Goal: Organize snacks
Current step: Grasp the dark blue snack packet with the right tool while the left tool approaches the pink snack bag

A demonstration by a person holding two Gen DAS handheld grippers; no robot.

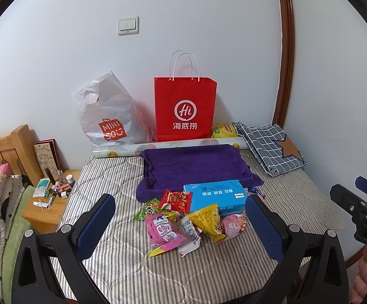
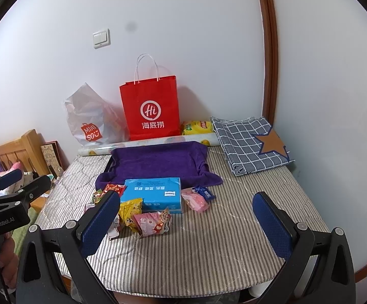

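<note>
Left gripper: jaws wide open, holding nothing, above the snack packets heaped on the striped mattress beside the blue box. Right gripper: jaws wide open, holding nothing, right of the heap.

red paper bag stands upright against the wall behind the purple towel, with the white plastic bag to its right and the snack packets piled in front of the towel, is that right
One detail is off: the white plastic bag is to the left of the red paper bag, not its right. Both wrist views show this. The rest holds: the red bag stands upright against the wall behind the purple towel, and the snack packets lie in front of the towel.
</note>
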